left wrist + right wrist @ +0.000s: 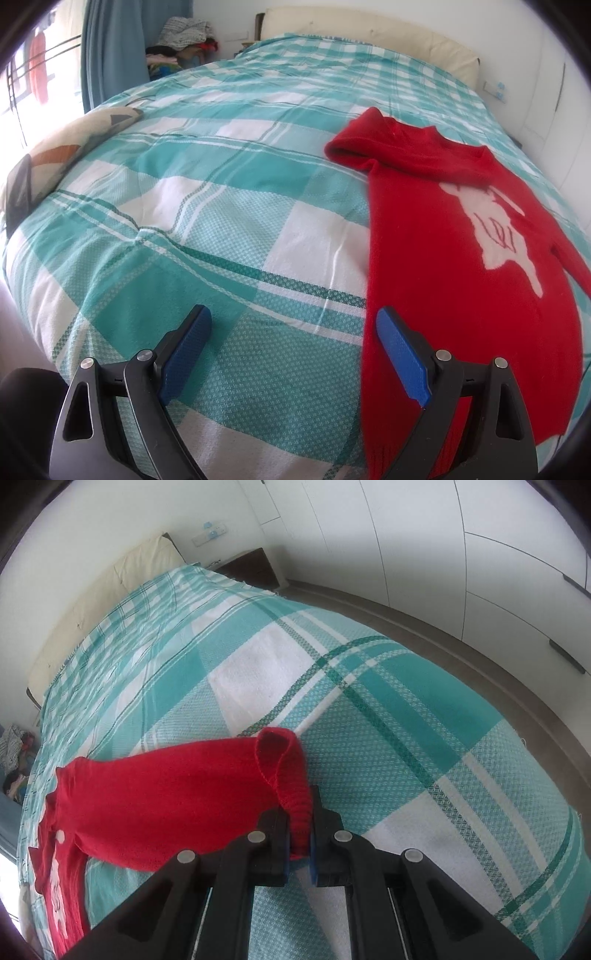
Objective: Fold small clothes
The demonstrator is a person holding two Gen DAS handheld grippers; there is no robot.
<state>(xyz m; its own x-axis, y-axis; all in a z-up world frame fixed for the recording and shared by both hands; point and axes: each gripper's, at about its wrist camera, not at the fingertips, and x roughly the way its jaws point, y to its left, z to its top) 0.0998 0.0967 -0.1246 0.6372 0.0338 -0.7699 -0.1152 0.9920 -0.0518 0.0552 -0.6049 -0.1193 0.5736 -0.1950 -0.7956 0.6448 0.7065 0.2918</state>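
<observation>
A small red sweater (443, 258) with a white figure on its front lies on the teal and white checked bed cover (207, 206). Its left sleeve is folded across the top. My left gripper (293, 354) is open and empty, hovering at the sweater's left edge near the hem, its right finger over the red fabric. My right gripper (299, 823) is shut on the cuff of the right sleeve (291, 775) and holds the sleeve lifted off the cover. The rest of the sweater (62, 867) lies at the lower left of the right wrist view.
A patterned pillow (74, 155) and a dark tablet (18, 195) lie at the bed's left edge. A cream headboard (369, 33) is at the far end. A clothes pile (184, 40) sits by the blue curtain. White wardrobes (480, 554) and a dark nightstand (251, 568) flank the bed.
</observation>
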